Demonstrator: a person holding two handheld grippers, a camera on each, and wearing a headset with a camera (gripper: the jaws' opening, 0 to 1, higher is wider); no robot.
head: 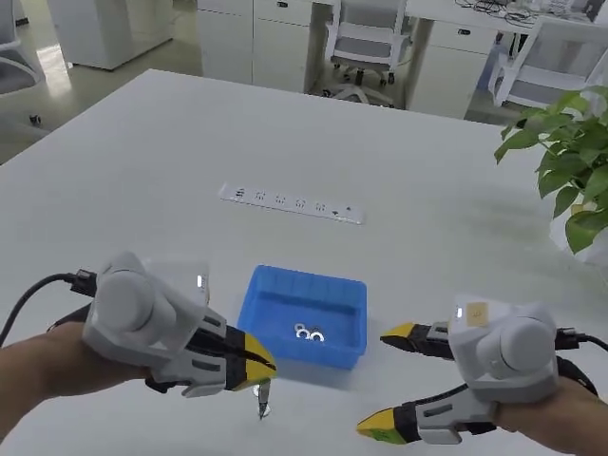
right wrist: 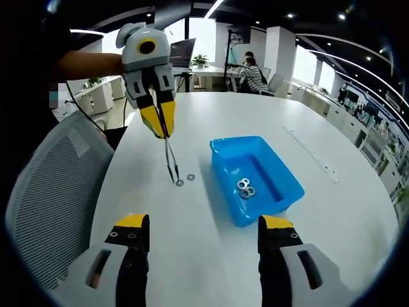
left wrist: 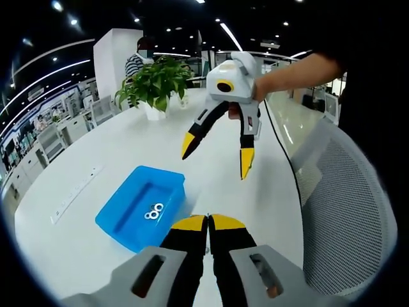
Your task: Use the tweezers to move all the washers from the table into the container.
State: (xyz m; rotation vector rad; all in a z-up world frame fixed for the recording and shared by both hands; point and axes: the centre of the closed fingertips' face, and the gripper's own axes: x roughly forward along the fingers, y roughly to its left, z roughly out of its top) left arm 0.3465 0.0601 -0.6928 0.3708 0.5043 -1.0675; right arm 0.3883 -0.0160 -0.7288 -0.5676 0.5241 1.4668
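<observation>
right gripper view, nearest first: the right tongs (right wrist: 203, 222) stand wide open with nothing between them, above bare worktop (right wrist: 192, 256). just past them two loose washers lie on the worktop, one (right wrist: 179, 183) right at the tips of the tweezers (right wrist: 170, 157) and the other (right wrist: 191, 176) just beside it, on the side toward the blue container (right wrist: 252, 214). whether the tips have actually caught the first washer is too small to tell.

the tweezers run steeply down from the left tongs (right wrist: 160, 125), which are pressed shut on their upper end. their long axis is close to upright, points down.

in the head view the left tongs (head: 261, 366) sit just in front of the container's near left corner, and the tweezer tips (head: 263, 410) touch down on the worktop nearer the person than the tongs. the container (head: 304, 277) holds a small cluster of washers (head: 309, 333) near its middle.

so the drop point lies just beyond and slightly right of the tips. i judge the left tongs are the ones placed for the carry; the right tongs (head: 385, 380) are idle on the container's other side.
</observation>
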